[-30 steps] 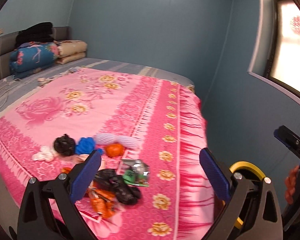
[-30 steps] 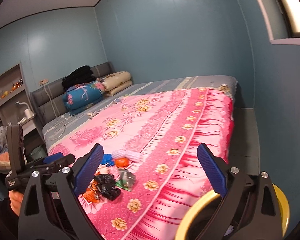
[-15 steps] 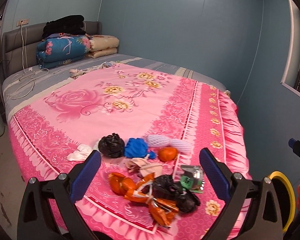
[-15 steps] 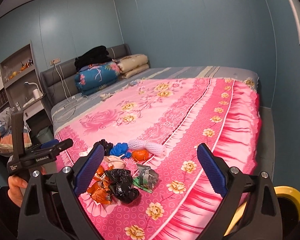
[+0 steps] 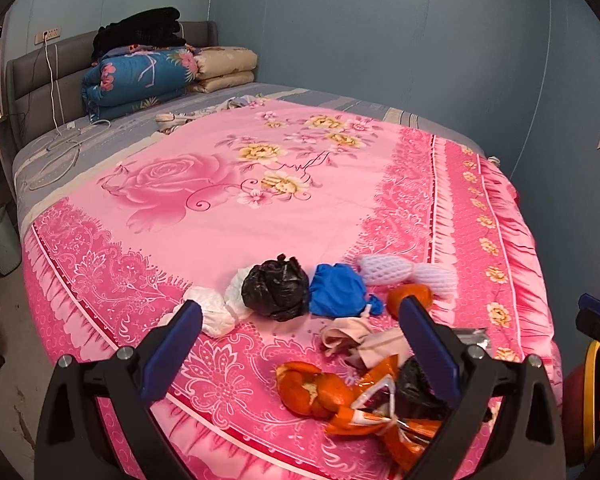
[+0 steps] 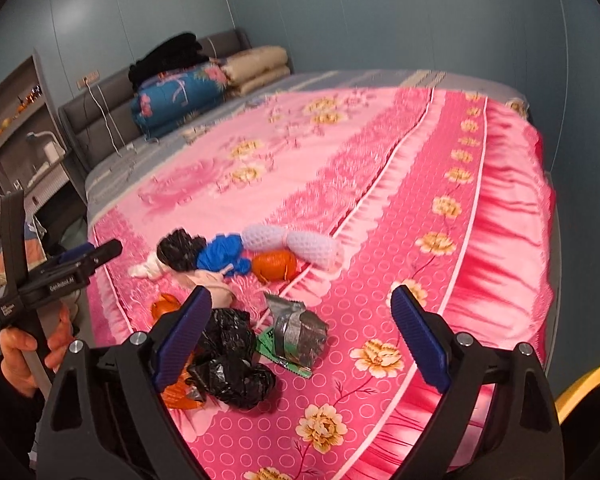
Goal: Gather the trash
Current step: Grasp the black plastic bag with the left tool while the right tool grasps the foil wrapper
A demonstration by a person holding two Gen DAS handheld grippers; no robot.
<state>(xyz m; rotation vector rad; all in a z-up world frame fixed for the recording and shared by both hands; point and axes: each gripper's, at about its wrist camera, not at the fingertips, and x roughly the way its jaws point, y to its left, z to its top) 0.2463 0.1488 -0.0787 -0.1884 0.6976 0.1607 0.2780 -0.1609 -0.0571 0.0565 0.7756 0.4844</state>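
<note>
Trash lies in a cluster near the corner of the pink floral bed (image 5: 228, 208): a tied black bag (image 5: 275, 289), a blue wad (image 5: 338, 290), white foam netting (image 5: 388, 270), white tissue (image 5: 214, 312), an orange (image 6: 274, 265), orange peel (image 5: 310, 388), a crumpled black bag (image 6: 232, 360) and a silver wrapper (image 6: 298, 330). My left gripper (image 5: 300, 350) hovers open just short of the peel, holding nothing. My right gripper (image 6: 300, 336) hovers open above the silver wrapper and black bag, also holding nothing.
A yellow-rimmed bin (image 6: 588, 380) stands by the bed's near right corner. Folded quilts (image 5: 140, 76) are stacked at the headboard (image 5: 32, 80), with cables on the grey sheet. A shelf unit (image 6: 16, 120) and a small bin (image 5: 0, 240) stand on the left. A hand (image 6: 20, 356) holds the left gripper's handle.
Both grippers have swung left and moved closer to the trash pile; the yellow bin has slid toward the right edge. Jaws stayed open.
</note>
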